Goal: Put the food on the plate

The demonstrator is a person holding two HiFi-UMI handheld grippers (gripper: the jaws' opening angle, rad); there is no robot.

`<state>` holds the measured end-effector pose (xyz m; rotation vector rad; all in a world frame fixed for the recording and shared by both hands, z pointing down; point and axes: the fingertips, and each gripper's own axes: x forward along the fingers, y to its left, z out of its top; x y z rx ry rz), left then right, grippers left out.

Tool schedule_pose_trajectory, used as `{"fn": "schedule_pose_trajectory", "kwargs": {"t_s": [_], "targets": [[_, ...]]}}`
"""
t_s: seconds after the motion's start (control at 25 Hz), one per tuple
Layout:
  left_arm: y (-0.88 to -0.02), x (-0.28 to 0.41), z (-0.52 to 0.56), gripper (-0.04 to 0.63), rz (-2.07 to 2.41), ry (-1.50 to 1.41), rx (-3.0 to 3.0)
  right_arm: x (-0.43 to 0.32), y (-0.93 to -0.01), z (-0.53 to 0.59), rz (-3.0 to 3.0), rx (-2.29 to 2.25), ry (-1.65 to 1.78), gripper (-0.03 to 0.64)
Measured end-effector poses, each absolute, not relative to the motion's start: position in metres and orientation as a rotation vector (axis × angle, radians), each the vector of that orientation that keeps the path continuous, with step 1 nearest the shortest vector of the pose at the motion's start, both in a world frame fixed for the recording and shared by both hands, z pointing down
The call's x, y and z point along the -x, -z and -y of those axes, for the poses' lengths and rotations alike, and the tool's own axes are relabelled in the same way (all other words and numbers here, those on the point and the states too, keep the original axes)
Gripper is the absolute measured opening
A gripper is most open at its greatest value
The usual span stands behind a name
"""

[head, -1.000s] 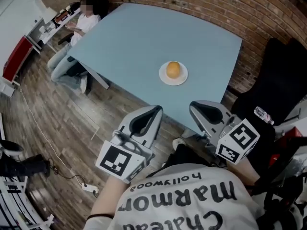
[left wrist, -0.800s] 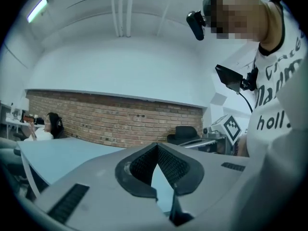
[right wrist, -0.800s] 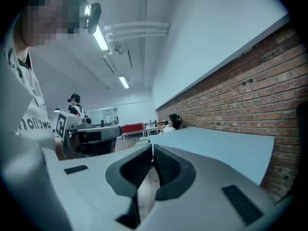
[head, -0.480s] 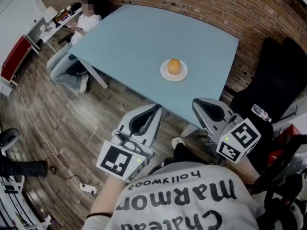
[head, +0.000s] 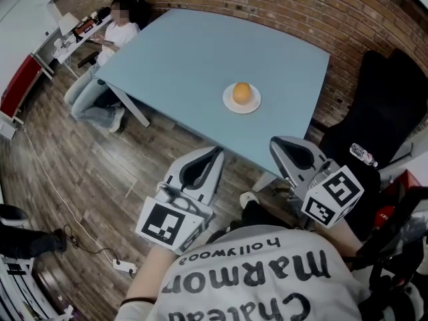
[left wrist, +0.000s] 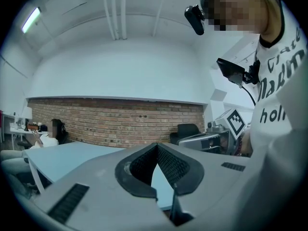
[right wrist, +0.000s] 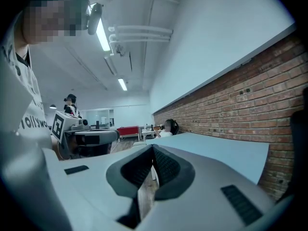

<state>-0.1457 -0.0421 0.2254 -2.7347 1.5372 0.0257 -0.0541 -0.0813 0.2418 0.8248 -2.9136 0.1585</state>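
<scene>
A round orange-brown piece of food (head: 242,93) lies on a small white plate (head: 229,105) on the light blue table (head: 180,59), near the table's right front edge. Both grippers hover off the table over the wooden floor, close to the person's body. My left gripper (head: 217,152) (left wrist: 156,146) is shut with nothing between its jaws and points toward the table's front edge. My right gripper (head: 275,143) (right wrist: 153,147) is also shut and empty, just short of the table's near corner, below and right of the plate.
A brick wall (head: 348,12) runs behind the table. A black chair (head: 391,112) stands at the right. A person (head: 117,29) sits at the table's far left corner. A power strip and cable (head: 124,263) lie on the floor at lower left.
The table and plate have shifted slightly up and left in the head view, so both grippers sit a little farther back from the plate. Both jaws stay shut and empty.
</scene>
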Motion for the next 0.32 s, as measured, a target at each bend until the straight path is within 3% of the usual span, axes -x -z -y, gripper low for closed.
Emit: {"fn": "schedule_pose_trajectory", "kwargs": {"t_s": [0.32], "targets": [[-0.2277, 0.1470, 0.0408, 0.008, -1.536, -0.027, 2.728, 0.0541, -0.2437, 0.0819, 2.913, -0.822, -0.162, 0.009]]}}
